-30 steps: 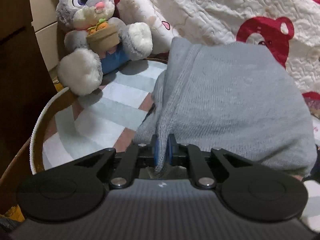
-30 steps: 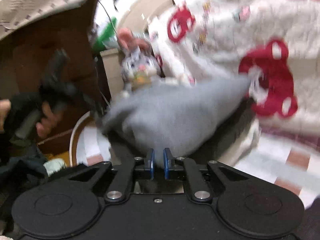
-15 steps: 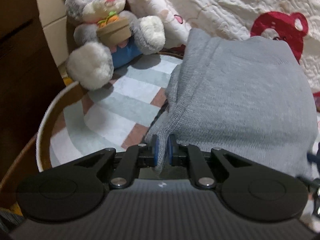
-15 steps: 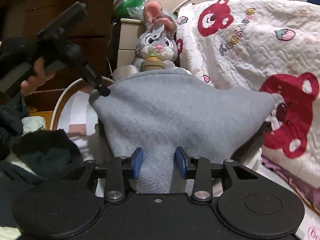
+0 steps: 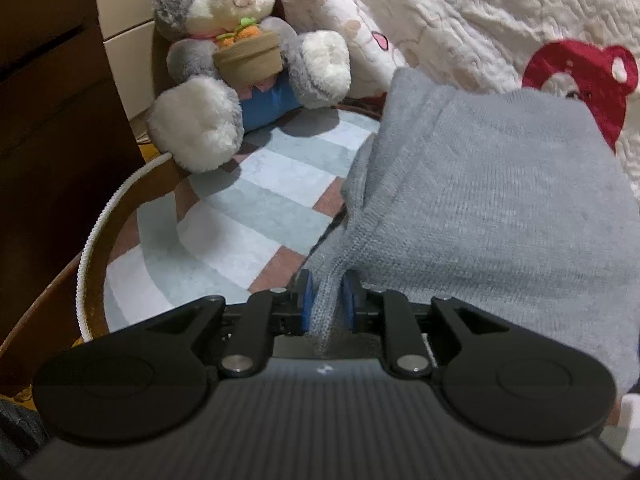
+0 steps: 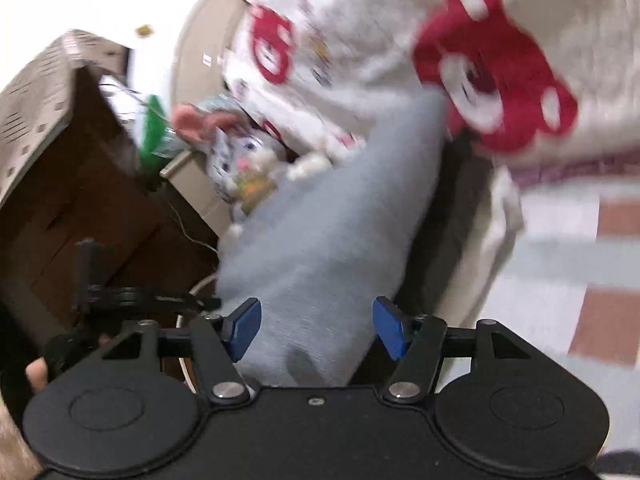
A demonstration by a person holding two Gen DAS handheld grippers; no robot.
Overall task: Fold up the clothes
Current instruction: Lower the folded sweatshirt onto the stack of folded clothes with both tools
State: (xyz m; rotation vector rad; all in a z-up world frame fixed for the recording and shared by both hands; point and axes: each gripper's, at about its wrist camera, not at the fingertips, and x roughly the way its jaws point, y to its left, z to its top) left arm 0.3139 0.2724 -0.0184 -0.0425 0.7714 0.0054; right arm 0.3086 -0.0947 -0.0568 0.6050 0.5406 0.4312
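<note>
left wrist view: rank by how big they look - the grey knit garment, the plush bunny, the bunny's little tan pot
1. grey knit garment, which fills most of the right half, though it lies nearest the camera.
2. plush bunny, clearly smaller in view and farther back.
3. tan pot, held against the bunny's chest, smallest.

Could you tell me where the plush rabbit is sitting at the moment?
In the left wrist view the plush rabbit sits upper left, on the striped rug's far edge, beside the bear-print quilt.
</note>
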